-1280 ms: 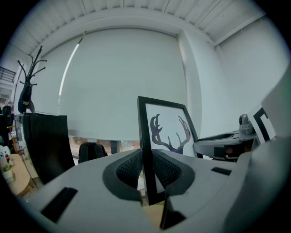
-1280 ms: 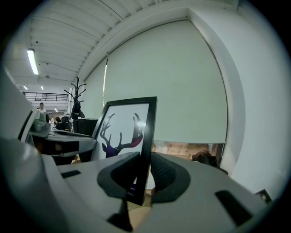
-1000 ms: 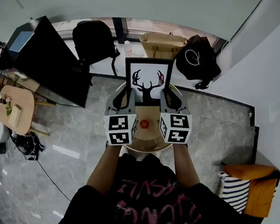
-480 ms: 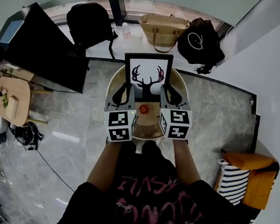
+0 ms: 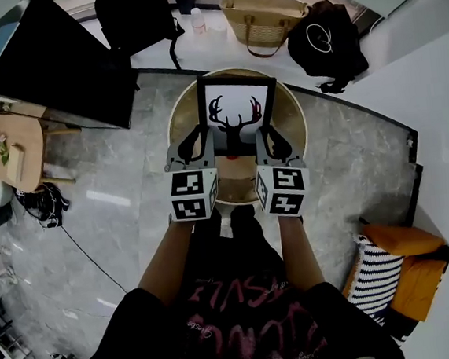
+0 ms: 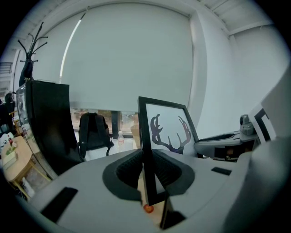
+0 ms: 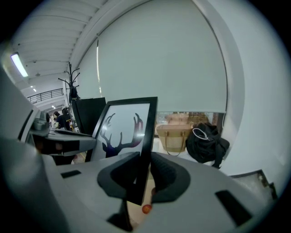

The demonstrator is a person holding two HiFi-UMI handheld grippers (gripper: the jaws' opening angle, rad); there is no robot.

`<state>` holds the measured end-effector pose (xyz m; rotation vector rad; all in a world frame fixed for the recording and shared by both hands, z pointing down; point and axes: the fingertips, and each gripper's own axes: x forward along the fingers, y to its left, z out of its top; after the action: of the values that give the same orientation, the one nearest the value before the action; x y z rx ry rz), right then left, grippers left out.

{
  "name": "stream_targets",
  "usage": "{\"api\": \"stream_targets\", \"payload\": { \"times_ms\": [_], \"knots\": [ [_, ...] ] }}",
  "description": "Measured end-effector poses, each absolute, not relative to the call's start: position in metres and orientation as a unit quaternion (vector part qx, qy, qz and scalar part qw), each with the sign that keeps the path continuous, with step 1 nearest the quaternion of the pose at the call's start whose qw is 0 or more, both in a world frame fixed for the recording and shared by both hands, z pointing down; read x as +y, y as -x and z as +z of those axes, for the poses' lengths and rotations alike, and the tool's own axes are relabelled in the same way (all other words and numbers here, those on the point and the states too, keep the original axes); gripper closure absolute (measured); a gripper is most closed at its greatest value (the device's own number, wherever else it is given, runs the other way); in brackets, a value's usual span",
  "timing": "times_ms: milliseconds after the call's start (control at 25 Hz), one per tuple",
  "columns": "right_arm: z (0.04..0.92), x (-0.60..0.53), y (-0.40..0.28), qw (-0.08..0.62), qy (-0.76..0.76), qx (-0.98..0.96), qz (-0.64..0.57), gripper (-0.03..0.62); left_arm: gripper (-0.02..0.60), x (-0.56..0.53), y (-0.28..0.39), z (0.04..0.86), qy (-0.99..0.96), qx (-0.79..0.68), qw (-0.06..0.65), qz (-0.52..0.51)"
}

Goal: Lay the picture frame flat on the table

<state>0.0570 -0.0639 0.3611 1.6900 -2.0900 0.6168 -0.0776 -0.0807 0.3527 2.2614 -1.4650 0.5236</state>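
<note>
A black picture frame [image 5: 237, 117] with an antler print stands upright over the round wooden table [image 5: 292, 129]. My left gripper [image 5: 199, 149] is shut on its left side edge, and my right gripper [image 5: 267, 142] is shut on its right side edge. In the left gripper view the frame [image 6: 164, 131] runs edge-on between the dark pads of that gripper [image 6: 146, 172]. The right gripper view shows the same frame [image 7: 122, 129] pinched in the right gripper [image 7: 138, 176]. A small orange ball [image 6: 148, 208] [image 7: 146, 209] lies on the table under the frame.
Behind the table a ledge holds a black backpack [image 5: 133, 14], a bottle [image 5: 197, 19], a woven bag [image 5: 264, 13] and a black bag [image 5: 325, 39]. A large black panel [image 5: 56, 72] and a small wooden side table [image 5: 16, 151] stand left. An orange seat with a striped cushion [image 5: 400, 276] is at the right.
Both grippers have carried the frame forward over the table's middle. The orange ball, seen before in front of the frame in the head view, is now hidden there.
</note>
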Motion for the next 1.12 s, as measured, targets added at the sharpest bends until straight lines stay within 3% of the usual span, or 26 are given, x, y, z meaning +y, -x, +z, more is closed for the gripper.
{"api": "stream_targets", "payload": {
  "times_ms": [1120],
  "knots": [
    [0.531, -0.014, -0.067, 0.263, -0.567, -0.702, 0.341, 0.513, 0.511, -0.032, 0.068, 0.522, -0.763, -0.495, 0.305, 0.285]
  ]
}}
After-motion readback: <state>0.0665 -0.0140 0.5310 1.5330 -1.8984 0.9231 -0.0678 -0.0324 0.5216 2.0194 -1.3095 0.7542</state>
